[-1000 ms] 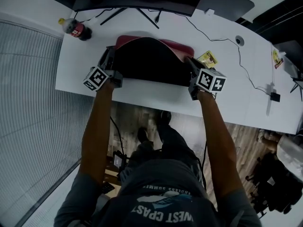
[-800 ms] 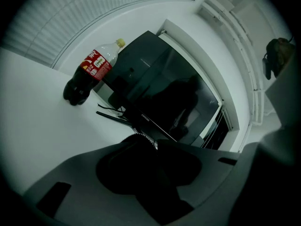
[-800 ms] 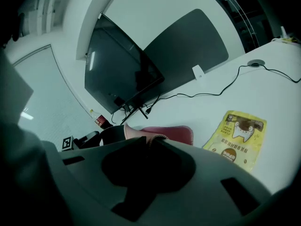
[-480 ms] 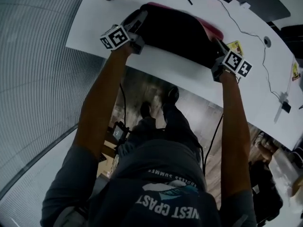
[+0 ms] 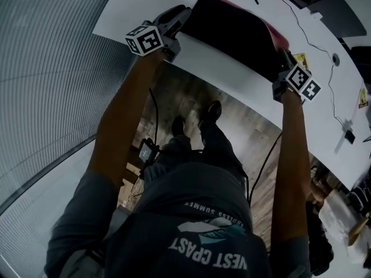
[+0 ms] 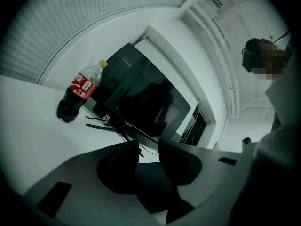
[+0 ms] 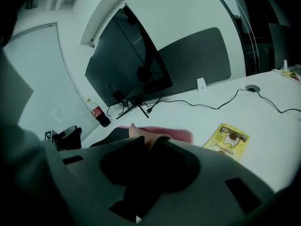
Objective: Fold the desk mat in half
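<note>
Head view, item one: desk mat (image 5: 232, 36), soft and pliable, rounded corners, matte black underside turned up, pink-red face showing only as a thin rim along its far edge; it lies doubled over on the white tabletop (image 5: 232, 80), near the front edge. Long axis: runs from one gripper to the other, parallel to the tabletop's front edge, slanting from upper left to lower right in this view. Left gripper (image 5: 182, 11): at the mat's left end, on a bare forearm stretched straight ahead; in the left gripper view its jaws (image 6: 149, 142) stand apart, having just been closing, and the gap at the tips shows only tabletop and monitor stand beyond. Right gripper (image 5: 285, 55): at the mat's right end, arm likewise extended; in the right gripper view its jaws (image 7: 151, 140), lately eased a little wider, pinch the mat's stitched pink edge. Sundries: plastic cola bottle (image 6: 77, 95), upright; flat dark monitor (image 6: 141, 102); glossy yellow packet (image 7: 228, 140); thin black cable (image 7: 221, 105)
</note>
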